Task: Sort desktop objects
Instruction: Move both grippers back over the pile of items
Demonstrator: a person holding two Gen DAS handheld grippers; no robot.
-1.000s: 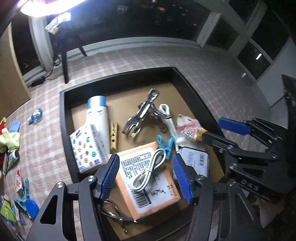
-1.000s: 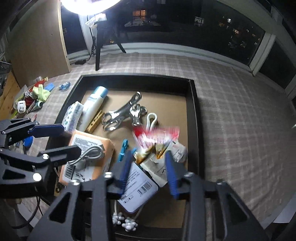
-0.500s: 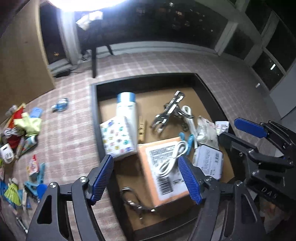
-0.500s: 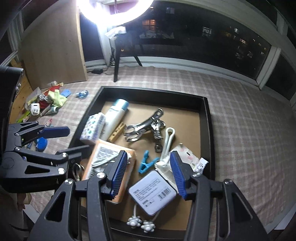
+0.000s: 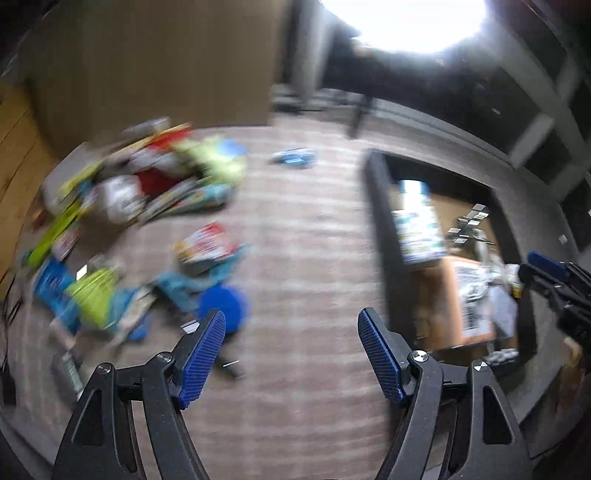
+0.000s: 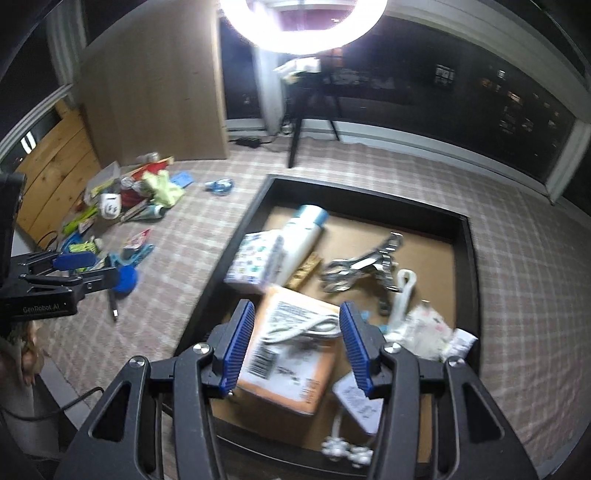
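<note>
The left gripper (image 5: 291, 345) hangs over bare checked cloth (image 5: 306, 266) with its blue-padded jaws spread wide and nothing between them; its view is smeared by blur. Ahead and to its left on the cloth lies a loose heap of unsorted small things (image 5: 147, 181), packets and bits in red, yellow-green and blue, too blurred there to name one by one, with a round blue piece (image 5: 223, 304) just beside the tip of the left finger. A small blue item (image 5: 293, 157) lies apart from the heap, further back on the cloth. The black tray (image 6: 467, 236) sits to the right of that gripper, well clear of its jaws. The right gripper (image 6: 297, 325) hovers above the near part of the tray, jaws apart and gripping nothing. Seen between them, lower down, is an orange flat pack (image 6: 291, 354) with a printed label, and a coiled white cable (image 6: 306, 326) lies on top of it. Further into the tray are a patterned tissue pack (image 6: 255, 258) and a white bottle with a pale blue cap (image 6: 303, 236) side by side, a wooden clothespin (image 6: 306, 271) next to the bottle, a cluster of metal clips (image 6: 364, 264), a white plastic hook-like piece (image 6: 404, 295) and a crumpled white wrapper (image 6: 430, 332). A white labelled box (image 6: 356, 402) lies by the right finger. A ring light (image 6: 303, 22) glares at the top.
</note>
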